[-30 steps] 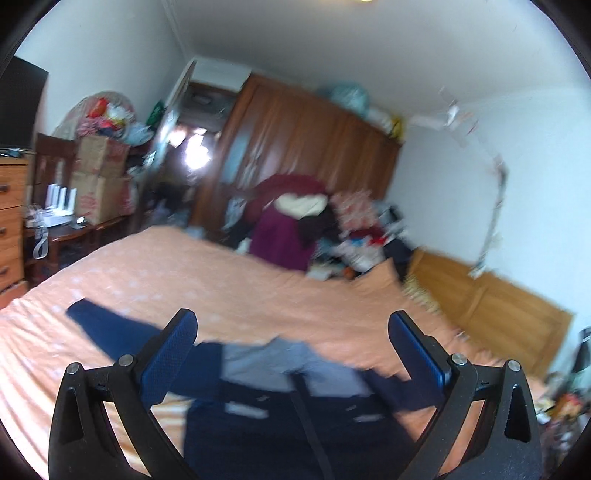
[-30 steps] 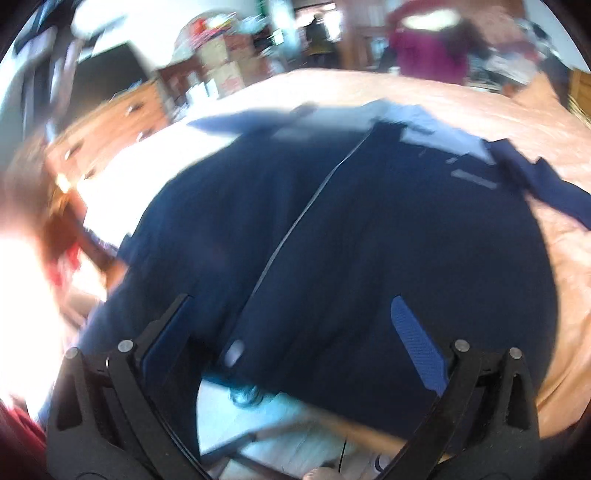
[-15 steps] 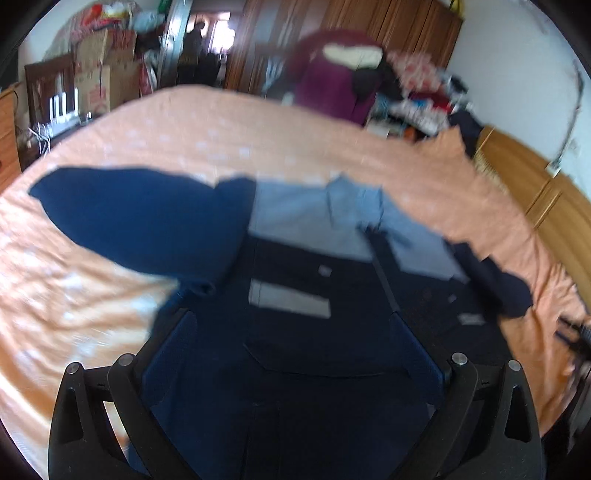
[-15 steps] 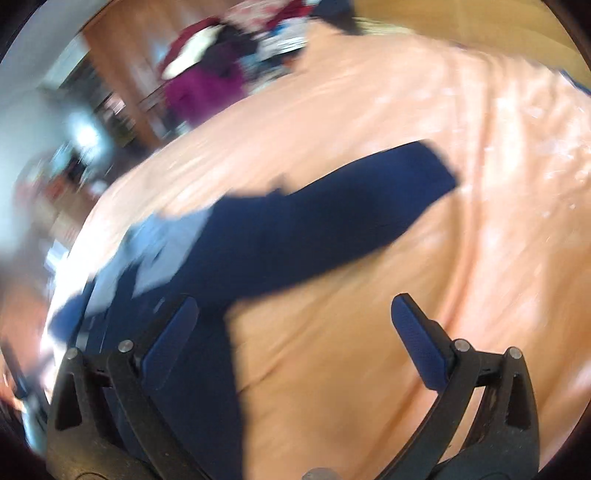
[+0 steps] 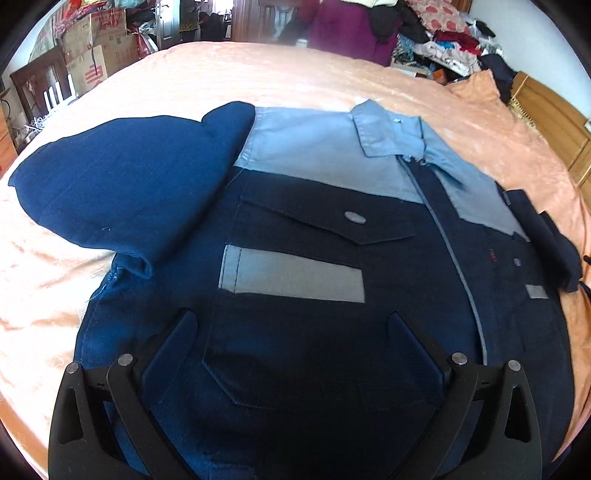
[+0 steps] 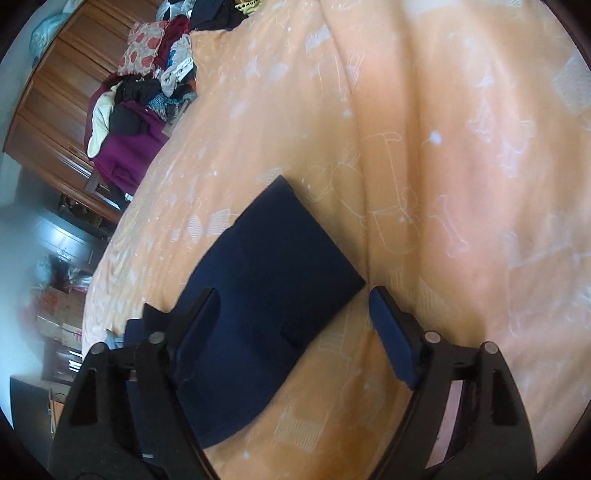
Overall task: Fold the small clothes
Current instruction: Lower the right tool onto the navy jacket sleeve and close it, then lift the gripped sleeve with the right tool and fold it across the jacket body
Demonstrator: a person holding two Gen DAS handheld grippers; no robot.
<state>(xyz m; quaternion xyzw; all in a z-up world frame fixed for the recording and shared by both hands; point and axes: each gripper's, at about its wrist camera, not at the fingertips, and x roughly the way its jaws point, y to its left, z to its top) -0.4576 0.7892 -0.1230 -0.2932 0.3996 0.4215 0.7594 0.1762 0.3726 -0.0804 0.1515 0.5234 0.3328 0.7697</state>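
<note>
A navy jacket (image 5: 325, 295) with a pale blue yoke and collar lies face up and spread flat on the orange bedspread (image 5: 258, 74). Its left sleeve (image 5: 122, 184) stretches out to the left. My left gripper (image 5: 291, 328) hovers open just above the jacket's lower front, holding nothing. In the right wrist view the other navy sleeve (image 6: 273, 280) lies flat on the bedspread (image 6: 443, 147). My right gripper (image 6: 295, 306) stands open over that sleeve's cuff end, one finger above the cloth and one above bare bedspread.
A heap of clothes (image 5: 369, 26) sits beyond the bed's far edge, in front of a wooden wardrobe (image 6: 55, 103). Cardboard boxes (image 5: 96, 48) and a chair stand at the left. A wooden headboard (image 5: 554, 122) runs along the right. Bare bedspread surrounds the jacket.
Both grippers have dropped down toward the bed. The left one tipped from the room to close over the jacket front. The right one swung from the jacket body out to its sleeve.
</note>
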